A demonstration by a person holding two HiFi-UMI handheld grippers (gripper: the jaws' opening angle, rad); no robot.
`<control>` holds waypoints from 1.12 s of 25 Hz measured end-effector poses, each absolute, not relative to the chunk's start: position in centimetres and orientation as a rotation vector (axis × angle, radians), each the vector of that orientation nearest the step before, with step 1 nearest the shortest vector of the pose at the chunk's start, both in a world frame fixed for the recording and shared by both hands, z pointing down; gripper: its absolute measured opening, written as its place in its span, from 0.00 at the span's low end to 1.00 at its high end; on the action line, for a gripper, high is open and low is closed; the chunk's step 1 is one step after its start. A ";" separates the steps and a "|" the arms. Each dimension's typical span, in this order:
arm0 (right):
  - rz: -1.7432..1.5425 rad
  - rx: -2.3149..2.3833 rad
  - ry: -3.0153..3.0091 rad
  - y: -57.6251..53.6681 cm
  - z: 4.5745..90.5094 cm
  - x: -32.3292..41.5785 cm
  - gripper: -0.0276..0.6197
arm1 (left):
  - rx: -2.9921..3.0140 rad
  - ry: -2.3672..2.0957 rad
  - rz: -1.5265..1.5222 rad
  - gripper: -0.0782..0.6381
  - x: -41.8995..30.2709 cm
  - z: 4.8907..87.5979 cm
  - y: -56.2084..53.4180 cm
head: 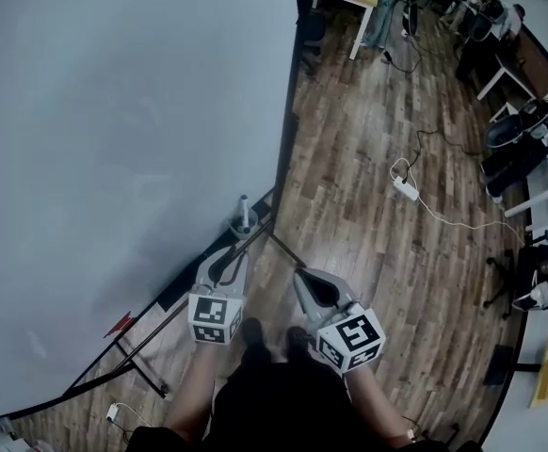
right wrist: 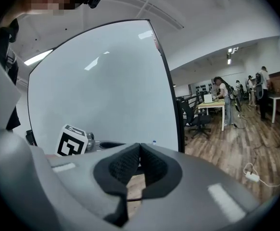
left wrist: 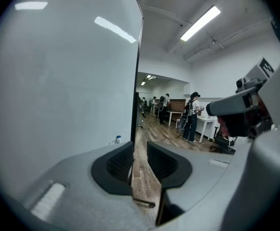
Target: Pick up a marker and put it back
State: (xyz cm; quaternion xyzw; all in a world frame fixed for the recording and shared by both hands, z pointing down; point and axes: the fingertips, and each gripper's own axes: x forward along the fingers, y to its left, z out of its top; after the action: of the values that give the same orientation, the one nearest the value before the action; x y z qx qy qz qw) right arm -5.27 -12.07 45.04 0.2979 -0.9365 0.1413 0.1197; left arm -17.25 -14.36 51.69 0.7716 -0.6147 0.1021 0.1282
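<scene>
A large whiteboard (head: 114,158) on a black stand fills the left of the head view. A small white marker (head: 245,211) stands upright at its lower right corner; it shows as a white speck with a blue top in the left gripper view (left wrist: 118,139). My left gripper (head: 234,252) points at the board's bottom edge, just short of the marker, and is open with nothing between its pads (left wrist: 121,161). My right gripper (head: 301,273) hovers beside it to the right, shut and empty, its black pads (right wrist: 152,166) touching.
Wooden floor (head: 368,177) stretches to the right, with a white power strip (head: 405,187) and cables on it. Desks, chairs and people stand at the far right and the back. The board's black stand legs (head: 133,347) run under my left arm.
</scene>
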 end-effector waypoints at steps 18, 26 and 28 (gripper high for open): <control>0.463 1.064 -2.639 -12.8 46.5 -3.0 0.05 | 2.330 -1.726 0.649 0.31 -17.5 58.9 -20.1; 0.475 1.081 -2.628 -12.6 46.4 -2.4 0.05 | 2.278 -1.754 0.757 0.31 -18.0 60.4 -20.4; 0.475 1.083 -2.629 -12.6 46.3 -2.3 0.05 | 2.276 -1.771 0.752 0.28 -18.0 60.3 -20.6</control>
State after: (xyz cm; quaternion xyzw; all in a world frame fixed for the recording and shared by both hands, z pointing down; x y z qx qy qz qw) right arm -2.31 -12.63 46.34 0.3727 -0.9043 0.1634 0.1291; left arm -18.04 -20.62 60.26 0.7613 -0.5921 0.2516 0.0806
